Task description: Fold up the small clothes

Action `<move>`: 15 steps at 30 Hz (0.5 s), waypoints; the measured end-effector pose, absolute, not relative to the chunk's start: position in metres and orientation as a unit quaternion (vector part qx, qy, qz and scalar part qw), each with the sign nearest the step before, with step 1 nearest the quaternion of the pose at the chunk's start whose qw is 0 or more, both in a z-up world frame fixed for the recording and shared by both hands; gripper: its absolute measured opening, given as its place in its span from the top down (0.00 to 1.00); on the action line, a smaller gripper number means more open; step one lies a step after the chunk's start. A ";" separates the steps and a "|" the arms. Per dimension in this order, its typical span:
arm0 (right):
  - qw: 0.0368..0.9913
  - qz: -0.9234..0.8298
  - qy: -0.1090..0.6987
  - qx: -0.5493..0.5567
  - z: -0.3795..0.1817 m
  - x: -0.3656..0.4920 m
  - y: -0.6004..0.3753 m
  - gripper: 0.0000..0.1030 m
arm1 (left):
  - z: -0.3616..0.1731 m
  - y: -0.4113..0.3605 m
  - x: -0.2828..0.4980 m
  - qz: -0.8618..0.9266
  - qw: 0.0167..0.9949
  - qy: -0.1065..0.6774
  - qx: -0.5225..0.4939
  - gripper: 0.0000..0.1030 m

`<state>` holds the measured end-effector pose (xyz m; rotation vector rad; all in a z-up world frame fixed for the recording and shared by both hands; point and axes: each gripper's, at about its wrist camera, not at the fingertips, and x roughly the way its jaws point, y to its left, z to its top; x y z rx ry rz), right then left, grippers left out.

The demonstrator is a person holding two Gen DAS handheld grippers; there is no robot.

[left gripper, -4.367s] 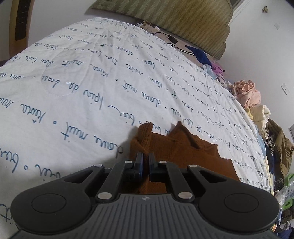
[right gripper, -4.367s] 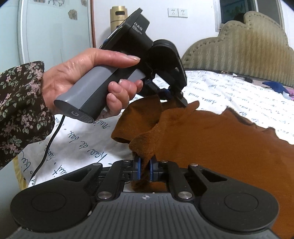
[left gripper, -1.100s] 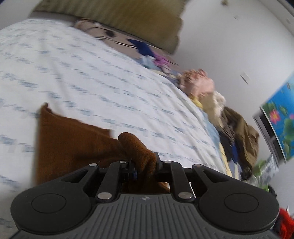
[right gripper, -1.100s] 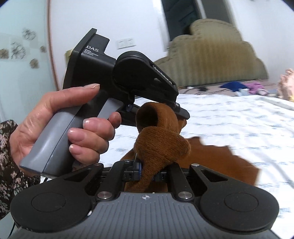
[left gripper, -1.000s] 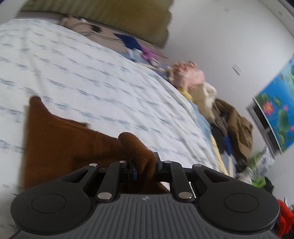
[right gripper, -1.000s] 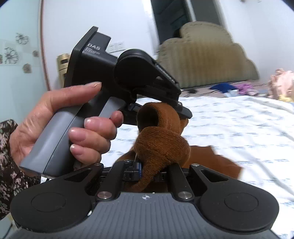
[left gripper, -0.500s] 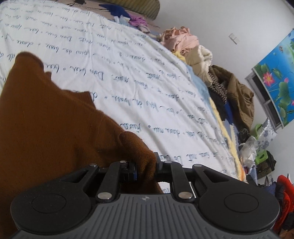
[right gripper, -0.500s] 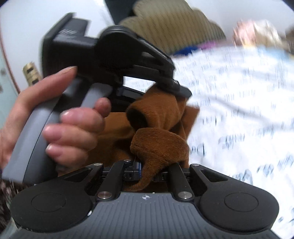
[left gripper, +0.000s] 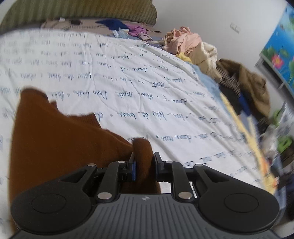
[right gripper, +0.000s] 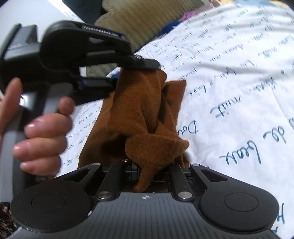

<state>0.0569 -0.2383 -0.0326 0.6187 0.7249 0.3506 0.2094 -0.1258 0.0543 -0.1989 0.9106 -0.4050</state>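
A small brown knit garment lies spread on the white bedspread with blue handwriting. My left gripper is shut on a bunched edge of it at the garment's right side. In the right wrist view the garment hangs between the two grippers. My right gripper is shut on a fold of it, just above the bedspread. The left gripper body, held by a hand, grips the cloth's upper end right in front of it.
A pile of loose clothes lies along the bed's right edge, with a brown jacket further down. An olive headboard stands at the far end; it also shows in the right wrist view. A blue flower poster hangs on the right wall.
Both grippers have swung right and come down toward the bed with the garment still held. The garment now lies spread on the bedspread to the left of my left gripper.
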 end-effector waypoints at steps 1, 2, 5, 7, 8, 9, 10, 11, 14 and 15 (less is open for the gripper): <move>0.870 0.168 0.349 0.306 -0.035 0.058 -0.241 0.86 | 0.057 -0.131 0.210 -0.187 0.874 0.442 -0.076 0.83; 0.865 0.168 0.352 0.316 -0.038 0.059 -0.246 0.86 | 0.058 -0.134 0.210 -0.179 0.875 0.446 -0.064 0.83; 0.852 0.170 0.357 0.344 -0.043 0.064 -0.255 0.86 | 0.065 -0.137 0.206 -0.177 0.881 0.437 -0.048 0.83; 0.837 0.173 0.363 0.372 -0.050 0.068 -0.262 0.87 | 0.071 -0.134 0.203 -0.171 0.886 0.428 -0.048 0.83; 0.823 0.173 0.367 0.397 -0.056 0.071 -0.268 0.87 | 0.073 -0.130 0.202 -0.173 0.887 0.424 -0.053 0.83; 0.811 0.175 0.370 0.419 -0.063 0.073 -0.273 0.87 | 0.077 -0.127 0.200 -0.177 0.888 0.420 -0.057 0.83; 0.800 0.178 0.372 0.436 -0.067 0.076 -0.278 0.87 | 0.079 -0.121 0.198 -0.174 0.890 0.417 -0.059 0.83; 0.792 0.181 0.374 0.447 -0.070 0.077 -0.282 0.87 | 0.080 -0.115 0.196 -0.166 0.893 0.414 -0.058 0.83; 0.778 0.198 0.379 0.459 -0.074 0.077 -0.290 0.82 | 0.077 -0.091 0.192 -0.152 0.895 0.415 -0.063 0.83; 0.775 0.204 0.380 0.462 -0.073 0.076 -0.295 0.79 | 0.073 -0.082 0.191 -0.148 0.893 0.419 -0.069 0.83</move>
